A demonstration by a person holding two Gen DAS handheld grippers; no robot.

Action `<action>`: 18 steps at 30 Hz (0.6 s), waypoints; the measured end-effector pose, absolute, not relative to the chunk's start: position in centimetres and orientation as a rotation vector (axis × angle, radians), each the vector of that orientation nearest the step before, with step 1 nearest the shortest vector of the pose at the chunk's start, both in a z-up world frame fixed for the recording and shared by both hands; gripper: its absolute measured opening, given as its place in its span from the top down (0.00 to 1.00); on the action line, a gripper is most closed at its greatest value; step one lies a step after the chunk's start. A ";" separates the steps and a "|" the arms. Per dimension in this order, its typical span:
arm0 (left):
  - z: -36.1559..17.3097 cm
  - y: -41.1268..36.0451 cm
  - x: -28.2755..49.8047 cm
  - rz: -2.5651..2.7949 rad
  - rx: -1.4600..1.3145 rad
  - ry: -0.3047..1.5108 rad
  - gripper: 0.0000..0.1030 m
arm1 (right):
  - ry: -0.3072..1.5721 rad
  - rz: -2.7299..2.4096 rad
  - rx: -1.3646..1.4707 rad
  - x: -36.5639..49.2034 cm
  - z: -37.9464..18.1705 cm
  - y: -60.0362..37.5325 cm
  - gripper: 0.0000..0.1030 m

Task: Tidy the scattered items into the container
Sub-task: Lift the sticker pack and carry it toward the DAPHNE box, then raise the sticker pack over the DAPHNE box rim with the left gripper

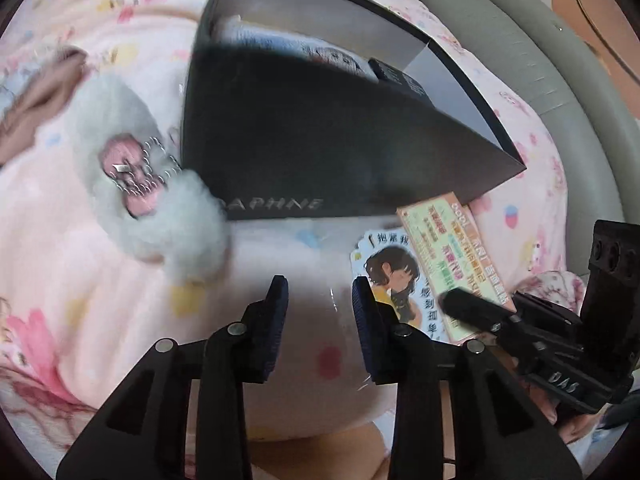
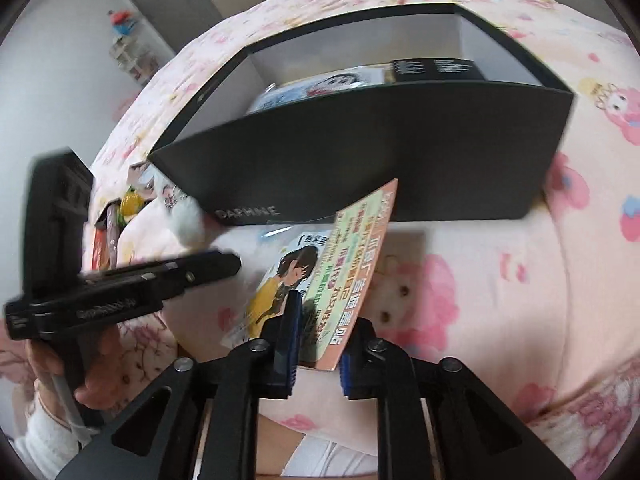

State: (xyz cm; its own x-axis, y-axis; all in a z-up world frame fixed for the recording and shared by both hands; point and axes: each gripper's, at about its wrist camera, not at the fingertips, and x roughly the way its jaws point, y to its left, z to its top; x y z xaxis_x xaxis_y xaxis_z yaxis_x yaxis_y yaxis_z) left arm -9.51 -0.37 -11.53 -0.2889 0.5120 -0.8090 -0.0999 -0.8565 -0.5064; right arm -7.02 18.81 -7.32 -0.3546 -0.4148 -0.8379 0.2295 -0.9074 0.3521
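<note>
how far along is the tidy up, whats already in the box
Done: a cartoon-print item and a small black box lie in the black box. In hand: the right gripper has an orange-edged card between its jaws. Left: the white fluffy toy.

— The box (image 2: 360, 152) looks like matt black card, with a pale, smooth paper lining inside.

— And the bedspread (image 2: 500, 280) is soft printed cloth, a bit fleecy. That white thing (image 1: 172, 216) beside the box is fluffy plush.

— The orange booklet (image 2: 360, 272) and the sticker card (image 1: 394, 276) are glossy printed paper.

— The left gripper (image 1: 320, 296) is matt black plastic with ribbed blue pads (image 1: 366, 312) and dull metal pins.
</note>
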 end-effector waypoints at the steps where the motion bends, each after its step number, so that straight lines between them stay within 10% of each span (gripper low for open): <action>1: -11.4 -0.4 -9.5 2.174 -1.559 -0.546 0.64 | -0.267 -2.306 1.473 -6.9 -6.9 19.2 0.79; 5: -12.4 -0.6 -9.6 2.100 -1.564 -0.660 0.62 | -0.233 -2.496 1.550 -7.5 -6.7 20.5 0.50; 18: -12.4 0.1 -9.5 2.147 -1.599 -0.558 0.59 | -0.480 -2.245 1.734 -9.1 -11.3 20.5 0.50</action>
